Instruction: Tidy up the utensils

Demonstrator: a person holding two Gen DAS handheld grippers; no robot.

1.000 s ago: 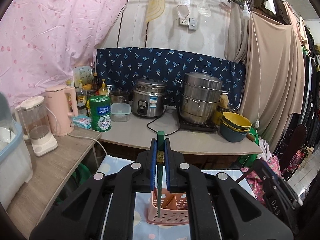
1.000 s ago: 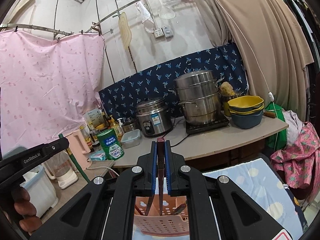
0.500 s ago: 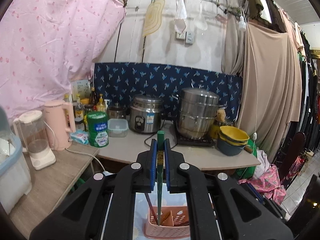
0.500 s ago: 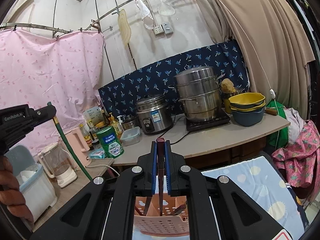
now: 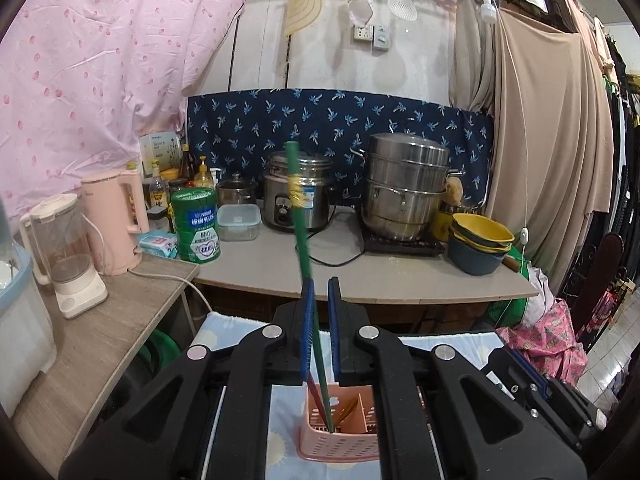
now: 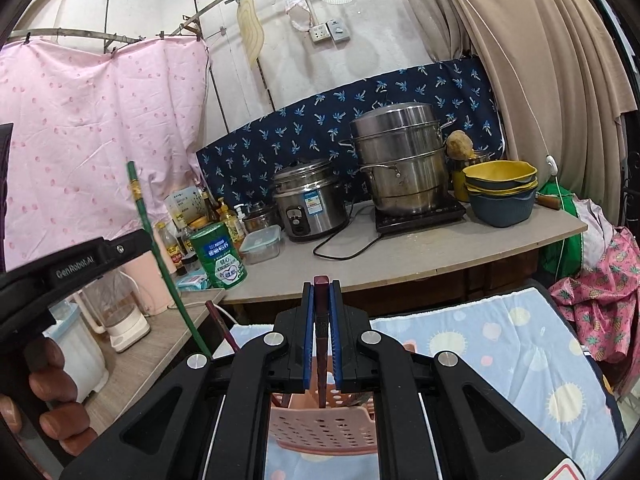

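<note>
Nearest of all, a pink slotted basket (image 5: 340, 446) stands on a pale blue cloth printed with suns and clouds (image 6: 500, 344). Both grippers hang just over it.

The left gripper (image 5: 321, 285) is clenched to a narrow slit around a green chopstick (image 5: 298, 216). The stick crosses the slit on a slant and lies against the left pad near the tips. Its lower end is down inside the left compartment of the basket, beside a reddish stick (image 5: 314, 390) that stands there. Its top leans far and left, above the fingers. In the right wrist view the same gripper (image 6: 149, 240) enters from the left, a person's hand (image 6: 48, 396) wrapped around its handle, with the green chopstick (image 6: 160, 256) slanting down past its tip towards the basket.

The right gripper (image 6: 321, 285) is clamped on a dark red-brown chopstick (image 6: 321, 320), held upright between the blue pads. Its blunt top sits just above the fingertips. Its lower end hangs at the mouth of the basket (image 6: 320, 428); whether it has passed the rim cannot be told.

To the left, a wooden side table (image 5: 104, 344) carries a white blender (image 5: 64, 256) and a pink kettle (image 5: 116, 224). Farther back a grey counter (image 5: 360, 276) holds a green tin (image 5: 198, 226), a clear lidded box (image 5: 239, 222), a rice cooker (image 5: 300, 196), a tall steel steamer pot (image 5: 406, 184) on a hotplate, and stacked yellow and blue bowls (image 5: 478, 244) at the right end. A dark blue patterned cloth (image 5: 340, 120) hangs behind the counter, and a pink curtain (image 5: 100, 60) hangs at the far left.
</note>
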